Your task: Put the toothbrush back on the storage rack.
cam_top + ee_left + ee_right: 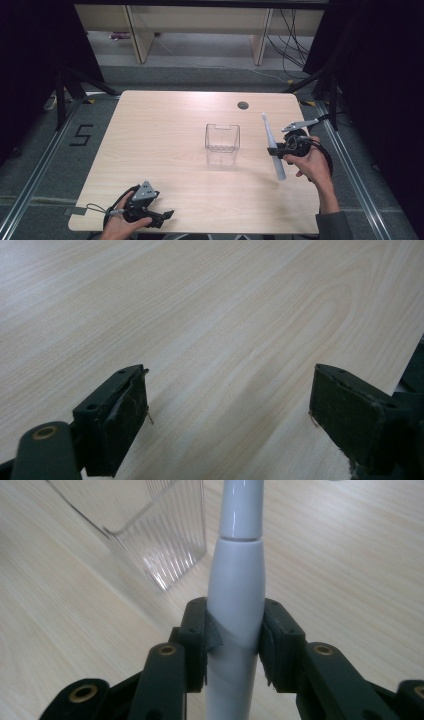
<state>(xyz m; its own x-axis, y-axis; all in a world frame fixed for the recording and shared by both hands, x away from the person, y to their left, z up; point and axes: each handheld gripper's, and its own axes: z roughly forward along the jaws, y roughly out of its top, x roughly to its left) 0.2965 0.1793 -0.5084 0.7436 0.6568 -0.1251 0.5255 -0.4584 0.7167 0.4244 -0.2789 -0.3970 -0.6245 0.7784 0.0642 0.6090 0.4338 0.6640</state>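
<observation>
Tabletop: a light wooden board with fine grain and rounded corners; it has a small round cable hole near the far edge, toward the right.

Right tongs: they are closed on a white electric toothbrush, held by the person's right hand above the right part of the tabletop. In the right gripper view the two black pads press on the thick handle from both sides.

Electric toothbrush: it is lifted off the tabletop, long and slim, with the thin neck pointing away from the person and the thick end toward the near edge. It stands just to the right of the clear plastic container, not touching it.

Clear plastic container: a small transparent box with ribbed walls and an open top; it stands upright near the middle of the tabletop.

Left tongs: they are open, with the jaws wide apart and only bare wood between them in the left gripper view. The left hand holds them low at the near left corner of the tabletop.

Floor: grey carpet, with a black mark like the number 5 at the left and metal rails along both sides.

Room: dark curtains at left and right; behind the tabletop are pale wooden furniture legs and loose black cables.
</observation>
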